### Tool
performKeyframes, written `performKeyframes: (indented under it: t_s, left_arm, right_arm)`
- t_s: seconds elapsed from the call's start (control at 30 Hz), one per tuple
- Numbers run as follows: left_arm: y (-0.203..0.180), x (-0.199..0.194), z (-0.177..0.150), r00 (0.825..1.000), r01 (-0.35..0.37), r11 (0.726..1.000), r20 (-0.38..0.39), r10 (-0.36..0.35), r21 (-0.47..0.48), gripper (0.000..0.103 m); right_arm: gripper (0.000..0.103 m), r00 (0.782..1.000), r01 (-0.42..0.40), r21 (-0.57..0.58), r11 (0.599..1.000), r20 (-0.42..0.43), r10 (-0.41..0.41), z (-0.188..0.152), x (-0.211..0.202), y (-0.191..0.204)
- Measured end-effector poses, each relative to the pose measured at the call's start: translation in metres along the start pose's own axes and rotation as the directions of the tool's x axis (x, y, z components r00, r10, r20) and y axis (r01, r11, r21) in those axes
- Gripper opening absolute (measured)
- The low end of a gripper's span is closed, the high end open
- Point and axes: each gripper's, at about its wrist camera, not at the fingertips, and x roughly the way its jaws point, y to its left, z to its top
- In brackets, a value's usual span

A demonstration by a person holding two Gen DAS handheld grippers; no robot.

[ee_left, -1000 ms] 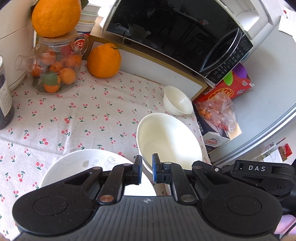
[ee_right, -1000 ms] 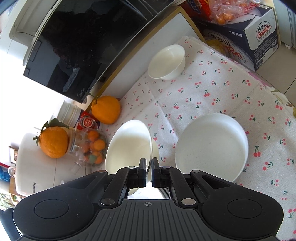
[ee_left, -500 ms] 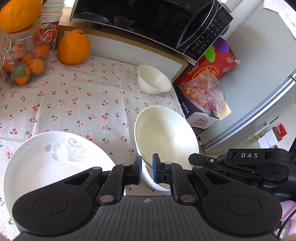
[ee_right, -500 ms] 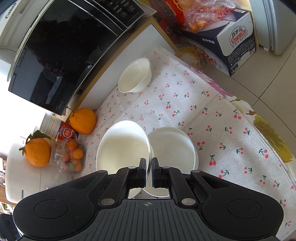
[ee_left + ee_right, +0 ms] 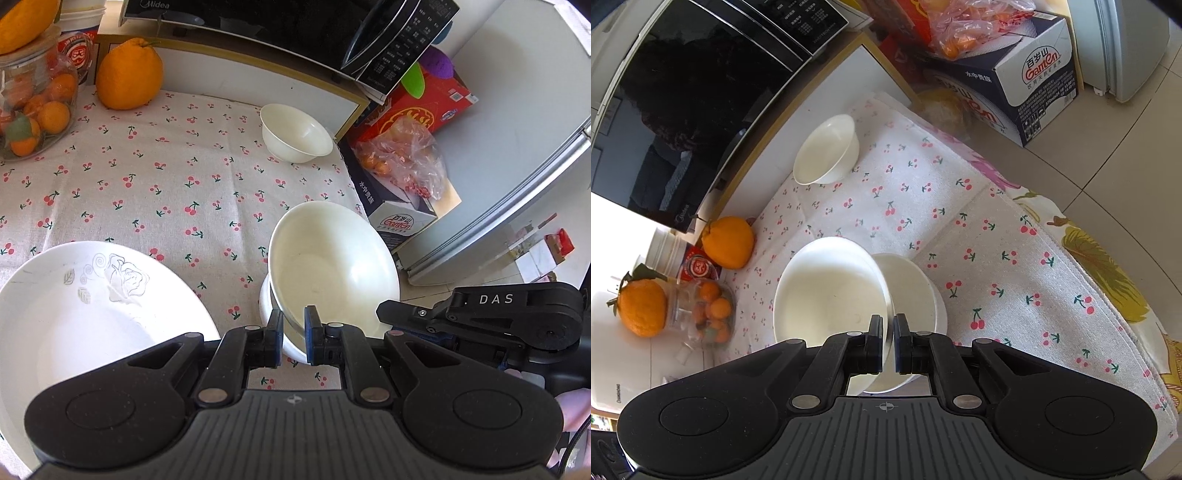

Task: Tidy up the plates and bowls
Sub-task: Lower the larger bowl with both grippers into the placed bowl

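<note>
- Left gripper is clamped on the near rim of a white bowl; the jaws are nearly closed, with the rim between the pads.
- Right gripper is pinched on the rim of the same bowl, further round its edge, so both hands carry it.
- Held bowl is tilted, not level, with its opening turned toward the left wrist camera.
- Key relation: a second white bowl sits on the cherry-print tablecloth, directly under the held bowl and partly covered by it. Whether the two touch cannot be told.
- Judgement: nesting needs the held bowl levelled and lowered straight down. Neither hand is clearly nearer, as both are on the rim.
- Count, bowls: three. One is held, one is beneath it, and one small bowl stands well apart near the microwave.
- Count, plates: one, a large plate with a rose pattern, just left of the left gripper.
</note>
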Motion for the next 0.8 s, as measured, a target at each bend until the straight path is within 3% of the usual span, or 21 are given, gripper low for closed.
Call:
performKeyframes:
  t_s: [0.8]
  left_arm:
    - [-0.004, 0.015, -0.005, 0.998, -0.01, 0.999, -0.063, 0.013, 0.037, 0.016]
  right_arm:
    - [0.011, 0.998, 0.051, 0.02, 0.998, -0.021, -0.051, 0.002, 0.005, -0.008]
